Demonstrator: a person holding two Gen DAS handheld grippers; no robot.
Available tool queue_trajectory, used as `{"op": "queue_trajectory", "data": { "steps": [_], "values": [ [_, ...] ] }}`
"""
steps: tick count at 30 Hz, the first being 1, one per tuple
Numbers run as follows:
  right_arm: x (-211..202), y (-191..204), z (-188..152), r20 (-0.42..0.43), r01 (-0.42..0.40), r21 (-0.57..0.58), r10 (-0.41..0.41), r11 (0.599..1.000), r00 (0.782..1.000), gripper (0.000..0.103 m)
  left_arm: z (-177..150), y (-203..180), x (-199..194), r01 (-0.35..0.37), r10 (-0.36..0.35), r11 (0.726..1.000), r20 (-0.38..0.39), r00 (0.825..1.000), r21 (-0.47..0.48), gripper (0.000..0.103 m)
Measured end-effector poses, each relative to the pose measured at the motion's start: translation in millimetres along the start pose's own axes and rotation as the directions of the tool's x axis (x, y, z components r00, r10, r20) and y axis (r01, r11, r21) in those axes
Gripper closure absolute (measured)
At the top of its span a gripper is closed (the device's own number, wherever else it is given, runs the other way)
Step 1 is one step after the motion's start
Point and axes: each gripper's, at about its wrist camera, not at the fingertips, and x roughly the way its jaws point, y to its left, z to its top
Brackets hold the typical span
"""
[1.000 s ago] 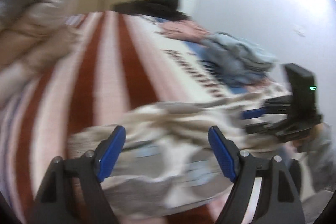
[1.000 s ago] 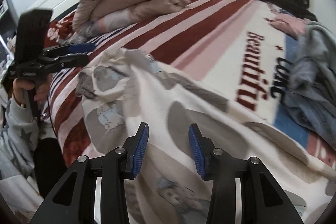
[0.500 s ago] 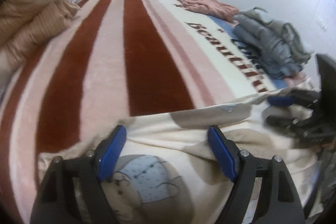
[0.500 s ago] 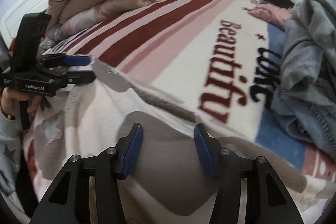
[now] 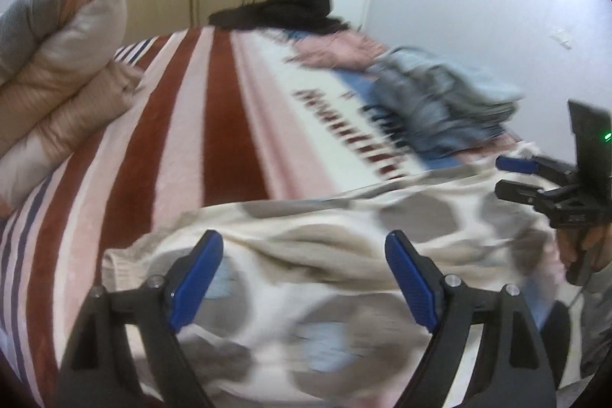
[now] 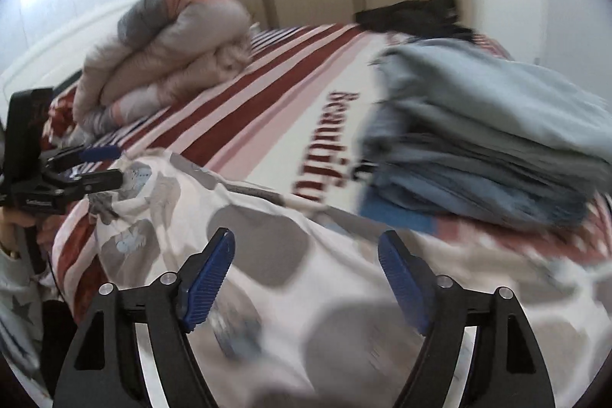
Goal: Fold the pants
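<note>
While both sets of jaws are opening, left hand-held gripper [image 5: 304,278] and right hand-held gripper [image 6: 306,276] hover over the pants [image 6: 267,247], nothing pinched. Pants spread across lower frame on striped bed [image 5: 183,125]; blur, contact probably none.

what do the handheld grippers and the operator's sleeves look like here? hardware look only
Both match: the left gripper and right gripper have black angular frames with triangular cutouts, silver pivot screws and ribbed blue pads. Each carries an upright black box; the right one's shows a green light. White lettering marks the left body. A thin black cable hangs below. Sleeve: grey with stars.
</note>
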Motion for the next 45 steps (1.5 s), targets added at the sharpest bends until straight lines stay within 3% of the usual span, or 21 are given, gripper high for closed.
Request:
{"op": "queue_trajectory", "data": {
  "steps": [5, 12, 14, 16, 20, 23, 27, 30, 32, 34, 36, 39, 45],
  "values": [
    [-63, -59, -42, 0.043, 0.108, 0.128, -0.114, 0.986, 0.993, 0.025, 0, -49, -23, 0.067, -0.069, 0.997, 0.056, 0.996, 0.029, 0.018],
    [-100, -173, -107, -0.029, 0.261, 0.304, -0.265, 0.916, 0.964, 0.025, 3, -119, -12, 0.107, -0.11, 0.992, 0.039, 0.993, 0.063, 0.017],
    [-110, -197, -129, -0.023, 0.259, 0.344, -0.268, 0.903, 0.963, 0.027, 3, -140, -6, 0.113, -0.116, 0.99, 0.024, 0.993, 0.085, 0.017],
    [-124, -208, -143, 0.036, 0.189, 0.369, -0.217, 0.91, 0.975, 0.032, 4, -157, -1, 0.113, -0.114, 0.988, 0.009, 0.993, 0.107, 0.017],
    [-150, -219, -153, 0.066, 0.216, 0.385, -0.26, 0.897, 0.963, 0.032, 4, -183, 12, 0.113, -0.111, 0.984, -0.027, 0.993, 0.138, 0.017],
    [-170, -229, -155, 0.082, 0.339, 0.38, -0.397, 0.861, 0.914, 0.028, 5, -194, 20, 0.12, -0.115, 0.982, -0.041, 0.993, 0.144, 0.017],
    [-188, -257, -153, 0.115, 0.313, 0.427, -0.394, 0.848, 0.912, 0.028, 9, -209, 28, 0.133, -0.128, 0.98, -0.045, 0.991, 0.148, 0.017],
    [-184, -274, -143, 0.098, 0.368, 0.419, -0.445, 0.83, 0.89, 0.028, 13, -219, 33, 0.138, -0.133, 0.979, -0.042, 0.99, 0.149, 0.017],
    [-178, -282, -137, 0.094, 0.357, 0.414, -0.43, 0.837, 0.898, 0.034, 15, -225, 36, 0.142, -0.137, 0.978, -0.043, 0.99, 0.15, 0.017],
    [-169, -294, -138, 0.027, 0.377, 0.465, -0.439, 0.801, 0.898, 0.044, 16, -226, 37, 0.139, -0.134, 0.978, -0.042, 0.99, 0.155, 0.017],
    [-170, -304, -147, 0.03, 0.333, 0.537, -0.412, 0.775, 0.911, 0.044, 16, -226, 37, 0.132, -0.127, 0.978, -0.041, 0.991, 0.158, 0.017],
    [-172, -309, -162, 0.064, 0.258, 0.585, -0.361, 0.769, 0.93, 0.047, 17, -221, 40, 0.127, -0.121, 0.981, -0.046, 0.992, 0.144, 0.017],
    [-167, -323, -166, 0.109, 0.192, 0.629, -0.33, 0.754, 0.938, 0.044, 17, -220, 46, 0.136, -0.131, 0.981, -0.051, 0.99, 0.136, 0.017]
  ]
}}
